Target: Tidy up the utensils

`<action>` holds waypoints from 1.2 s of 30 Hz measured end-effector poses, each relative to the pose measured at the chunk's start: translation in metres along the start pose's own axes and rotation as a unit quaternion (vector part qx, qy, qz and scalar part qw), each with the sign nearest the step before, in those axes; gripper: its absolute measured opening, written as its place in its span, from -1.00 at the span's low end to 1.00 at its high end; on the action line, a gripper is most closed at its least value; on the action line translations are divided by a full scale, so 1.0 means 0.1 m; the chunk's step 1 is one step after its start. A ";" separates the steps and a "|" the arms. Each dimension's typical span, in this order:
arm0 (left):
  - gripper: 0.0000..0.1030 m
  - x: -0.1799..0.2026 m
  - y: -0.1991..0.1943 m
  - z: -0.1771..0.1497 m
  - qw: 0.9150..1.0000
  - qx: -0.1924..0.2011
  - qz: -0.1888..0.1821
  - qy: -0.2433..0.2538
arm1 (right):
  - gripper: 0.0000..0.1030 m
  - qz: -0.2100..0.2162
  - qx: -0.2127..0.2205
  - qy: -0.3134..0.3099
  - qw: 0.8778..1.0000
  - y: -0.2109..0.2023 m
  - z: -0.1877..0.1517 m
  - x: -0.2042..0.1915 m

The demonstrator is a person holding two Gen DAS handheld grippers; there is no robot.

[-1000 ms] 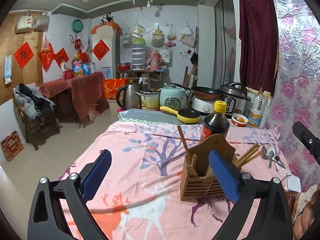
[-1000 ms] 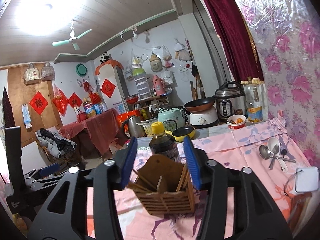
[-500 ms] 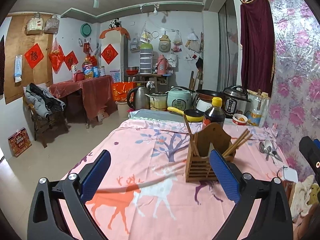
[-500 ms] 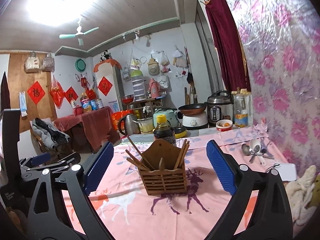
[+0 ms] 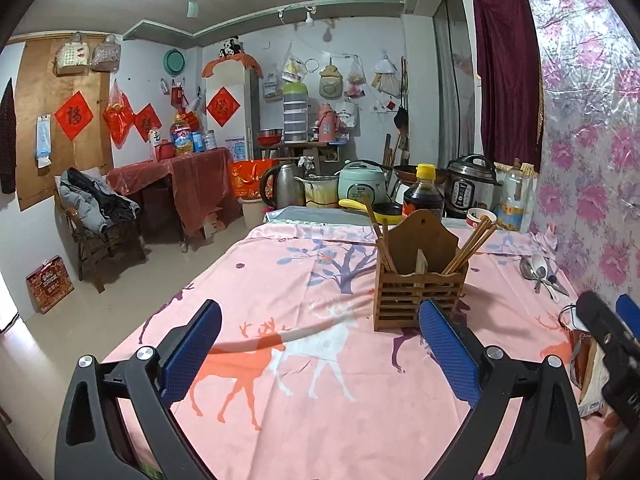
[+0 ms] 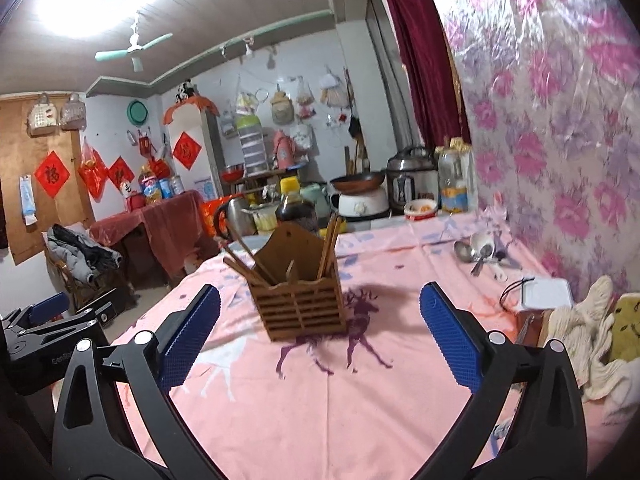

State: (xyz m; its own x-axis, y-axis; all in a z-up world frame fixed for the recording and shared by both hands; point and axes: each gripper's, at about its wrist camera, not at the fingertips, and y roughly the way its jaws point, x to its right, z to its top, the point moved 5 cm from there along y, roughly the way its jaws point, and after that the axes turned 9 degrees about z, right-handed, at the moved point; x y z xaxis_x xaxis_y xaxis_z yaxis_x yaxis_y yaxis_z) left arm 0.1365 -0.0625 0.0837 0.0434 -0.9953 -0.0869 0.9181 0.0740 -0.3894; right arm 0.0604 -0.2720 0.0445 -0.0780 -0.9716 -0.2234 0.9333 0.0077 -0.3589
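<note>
Both grippers hang over the pink deer-print tablecloth (image 5: 304, 408), and I see them farther back from the slatted wooden utensil holder (image 6: 298, 300) than a second ago. My right gripper (image 6: 320, 344), then closed around that holder, has just been opening and now gapes wide with nothing between its blue pads. The holder stands upright at its 12 o'clock, brown wooden chopsticks (image 6: 330, 240) inside. My left gripper (image 5: 320, 354) is spread wide and empty, as before. Metal spoons (image 6: 478, 252) lie at 2 o'clock.
</note>
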 end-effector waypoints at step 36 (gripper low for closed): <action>0.89 0.08 0.12 -0.17 1.000 -0.023 -0.015 -0.007 | 0.87 -0.004 -0.018 -0.031 0.999 0.05 -0.12 -0.11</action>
State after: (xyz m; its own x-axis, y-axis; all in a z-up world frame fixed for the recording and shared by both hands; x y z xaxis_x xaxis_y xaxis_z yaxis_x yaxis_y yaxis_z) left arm 0.1413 -0.0688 0.0628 0.0219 -0.9978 -0.0629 0.9003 0.0470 -0.4327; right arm 0.0617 -0.2585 0.0344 -0.0623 -0.9843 -0.1651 0.9192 0.0079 -0.3936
